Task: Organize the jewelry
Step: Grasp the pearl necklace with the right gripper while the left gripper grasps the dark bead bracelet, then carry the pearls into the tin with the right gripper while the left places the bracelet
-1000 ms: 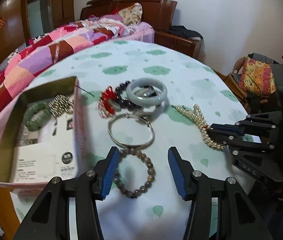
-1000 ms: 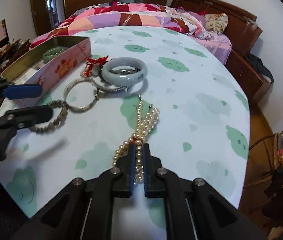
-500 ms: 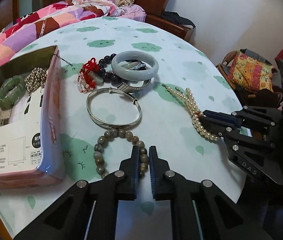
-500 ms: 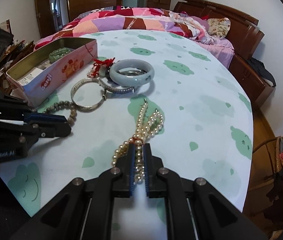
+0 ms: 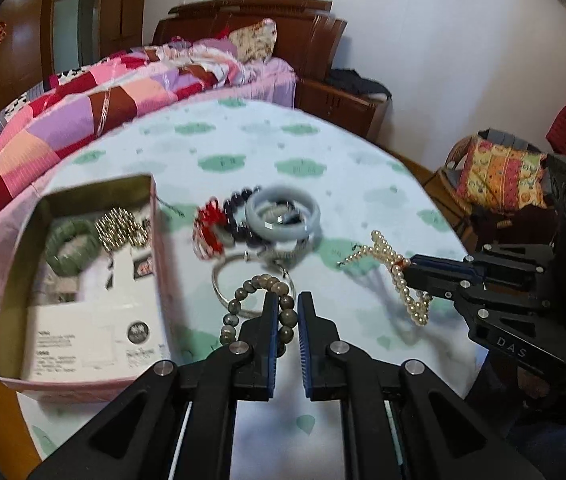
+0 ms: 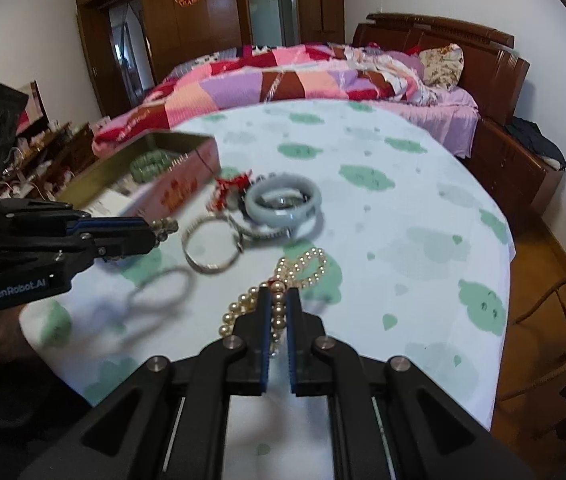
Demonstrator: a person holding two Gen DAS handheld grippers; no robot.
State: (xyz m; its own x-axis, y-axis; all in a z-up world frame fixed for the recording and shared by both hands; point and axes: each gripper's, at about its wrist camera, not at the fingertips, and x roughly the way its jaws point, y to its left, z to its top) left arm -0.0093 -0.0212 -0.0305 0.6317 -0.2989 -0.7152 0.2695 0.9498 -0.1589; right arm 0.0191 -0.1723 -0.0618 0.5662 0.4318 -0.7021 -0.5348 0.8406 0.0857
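Note:
My left gripper (image 5: 284, 300) is shut on a grey-brown bead bracelet (image 5: 243, 300) and holds it above the table. My right gripper (image 6: 278, 300) is shut on a pearl necklace (image 6: 303, 266), lifted off the cloth; it also shows in the left wrist view (image 5: 393, 260). A pink tin box (image 5: 15, 292) at the left holds a green bracelet (image 5: 71, 246) and a gold bead bracelet (image 5: 121, 228). On the table lie a silver bangle (image 6: 211, 246), a pale jade bangle (image 5: 283, 216), a dark bead bracelet (image 5: 239, 204) and a red tasselled piece (image 5: 209, 228).
The round table (image 6: 403, 220) has a white cloth with green patches. A bed with a patchwork quilt (image 6: 283, 76) stands behind it. A chair with a patterned cushion (image 5: 499, 176) is at the right, and a wooden cabinet (image 6: 511, 164) by the wall.
Both grippers have lifted: the bead bracelet and the pearl necklace now hang off the table, throwing shadows on the cloth. A second ago the left gripper was open around the bead bracelet.

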